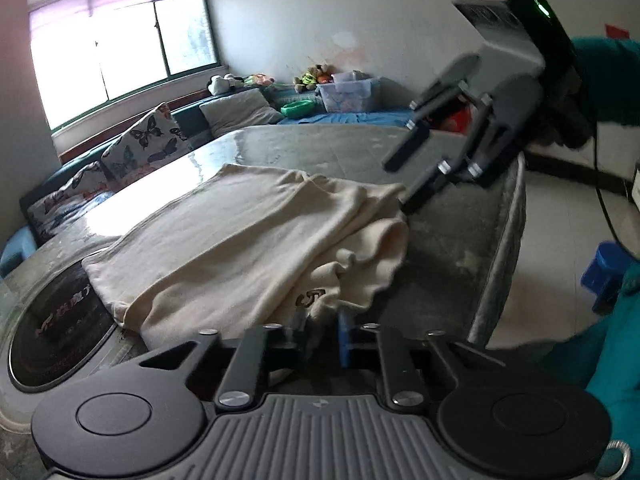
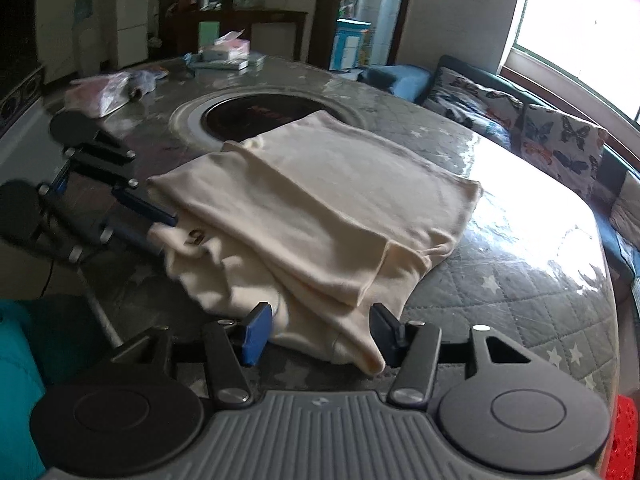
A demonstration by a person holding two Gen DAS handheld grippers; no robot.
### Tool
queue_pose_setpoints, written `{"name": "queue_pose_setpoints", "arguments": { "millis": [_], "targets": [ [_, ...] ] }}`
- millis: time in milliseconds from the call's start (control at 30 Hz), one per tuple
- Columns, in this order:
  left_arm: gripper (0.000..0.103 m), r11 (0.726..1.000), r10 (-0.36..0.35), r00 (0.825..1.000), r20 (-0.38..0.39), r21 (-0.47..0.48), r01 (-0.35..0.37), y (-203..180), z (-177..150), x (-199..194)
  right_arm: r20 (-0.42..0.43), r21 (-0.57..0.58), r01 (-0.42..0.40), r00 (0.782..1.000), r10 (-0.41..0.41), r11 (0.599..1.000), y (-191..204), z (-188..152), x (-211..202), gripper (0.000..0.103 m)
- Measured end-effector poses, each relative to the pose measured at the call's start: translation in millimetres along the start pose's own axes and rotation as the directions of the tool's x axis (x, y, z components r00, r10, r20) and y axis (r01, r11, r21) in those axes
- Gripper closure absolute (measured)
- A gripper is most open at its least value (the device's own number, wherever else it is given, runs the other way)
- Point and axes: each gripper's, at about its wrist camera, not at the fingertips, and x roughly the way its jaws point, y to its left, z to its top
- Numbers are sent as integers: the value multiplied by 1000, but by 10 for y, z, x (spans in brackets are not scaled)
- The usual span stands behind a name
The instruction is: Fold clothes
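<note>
Your cream knit garment (image 2: 320, 208) lies partly folded on the round grey quilted table w/ clear plastic cover (image 2: 500, 280), one edge over the dark round inset hob (image 2: 248, 114) at the table's centre. One side panel is already laid over the body; the near end is bunched and loose.

Left gripper (image 2: 160, 228): fingers narrow and pinched on the garment's edge near the small brown logo (image 2: 195, 237). The left wrist view backs this up: cloth is drawn between the blue pads, barely any gap.

Right gripper (image 2: 320, 336): fingers about half wide, straddling the near corner of the cloth. Fabric sits between them, but the pads don't look to be pressing it; no grip on that side, as far as I can tell.

Step in hand, I'd judge: getting both near corners for the next fold, approx midway thru the job.

Next move: close the right fingers on all layers at that corner, not just the top one. Then lift both sides evenly and carry the end away from you, toward the butterfly-print cushions (image 2: 560, 140). Watch the bunched bit; it may drag under.
</note>
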Motion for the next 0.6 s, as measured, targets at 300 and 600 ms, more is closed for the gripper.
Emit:
{"name": "queue_pose_setpoints", "arguments": {
  "millis": [300, 600],
  "targets": [
    [91, 993, 18, 1000, 20, -119, -15, 363, 231, 74, 22, -174, -12, 1000, 16, 985, 209, 7, 46, 33],
    [90, 983, -13, 1000, 17, -180, 16, 571, 249, 139, 32, -264, -10, 999, 19, 964, 281, 117, 378, 58]
  ]
}}
